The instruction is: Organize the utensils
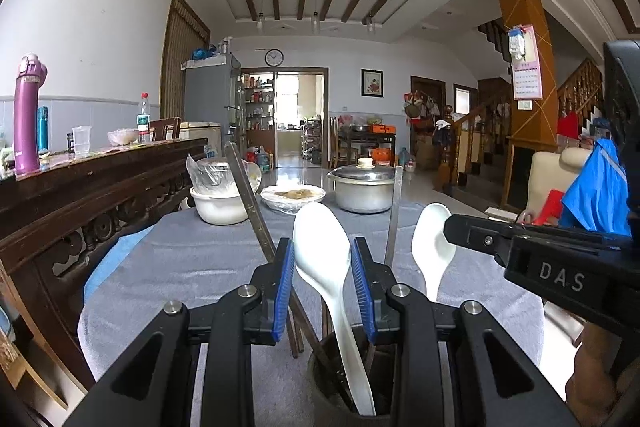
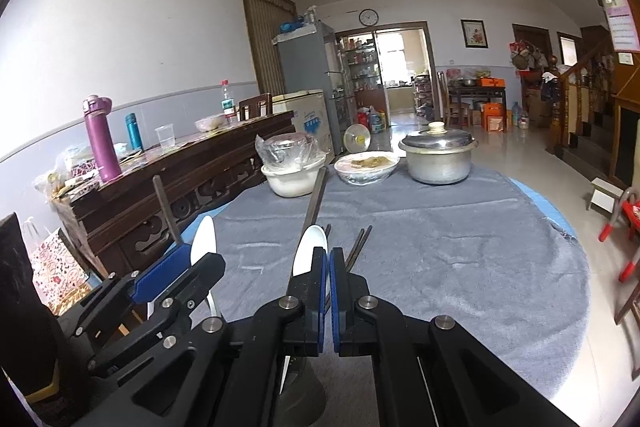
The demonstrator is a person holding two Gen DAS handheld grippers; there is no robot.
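A dark round utensil holder (image 1: 344, 379) stands on the grey cloth at the near table edge. It holds two white spoons and several dark chopsticks (image 1: 250, 203). My left gripper (image 1: 323, 267) is open, its blue pads on either side of the larger white spoon (image 1: 322, 259) without pinching it. The second white spoon (image 1: 434, 247) stands to its right. In the right wrist view my right gripper (image 2: 328, 271) has its jaws nearly together just above the holder, beside a white spoon (image 2: 310, 249) and chopsticks (image 2: 358, 247); whether it pinches anything is unclear. The left gripper (image 2: 172, 271) shows at left.
At the far side of the round table (image 2: 460, 247) stand a white bowl with a bagged container (image 2: 292, 167), a wrapped plate of food (image 2: 366, 165) and a lidded metal pot (image 2: 438, 157). A dark wooden sideboard (image 2: 180, 179) with bottles runs along the left.
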